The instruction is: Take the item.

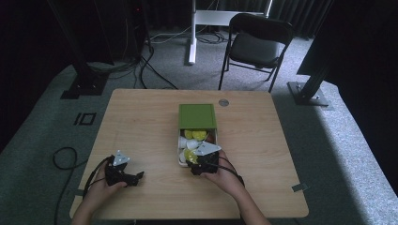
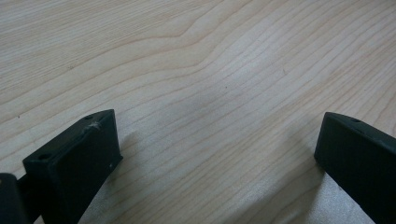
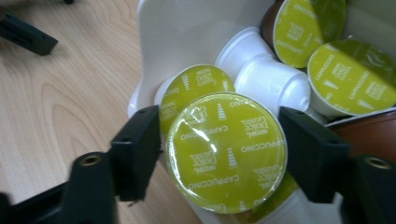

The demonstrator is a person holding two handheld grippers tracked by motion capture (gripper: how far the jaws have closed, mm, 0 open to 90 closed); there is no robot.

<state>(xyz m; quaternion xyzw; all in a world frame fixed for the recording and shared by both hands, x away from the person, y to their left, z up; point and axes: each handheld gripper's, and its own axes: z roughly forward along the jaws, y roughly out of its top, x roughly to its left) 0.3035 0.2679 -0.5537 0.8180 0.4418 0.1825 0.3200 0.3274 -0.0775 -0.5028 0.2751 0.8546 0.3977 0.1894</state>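
The right tool was pinching 1 coffee capsule by the rim, its 2 black jaws pressed against opposite edges of the round yellow-green foil lid printed "CAPPUCCINO". That capsule sat at the near end of the white tray, lid facing up toward the right gripper view, and it overlapped a second green-lidded capsule lying just behind it, toward the tray's near-left corner. Deeper in the tray lay 2 white capsule bodies on their sides, touching each other, and beyond those 2 more green lids close together against a brown capsule.

In the high view, the tray stuck out of the near side of a green box sleeve that lay about the middle of the tabletop. The right tool met the tray at its near end, with the person's right hand behind it.

The left tool lay well to the left of the tray, low on bare wood, held in the left hand. In the left gripper view its 2 jaws stood spread wide with nothing but wood grain between them. A small round disc lay on the tabletop just right of the sleeve's far corner.
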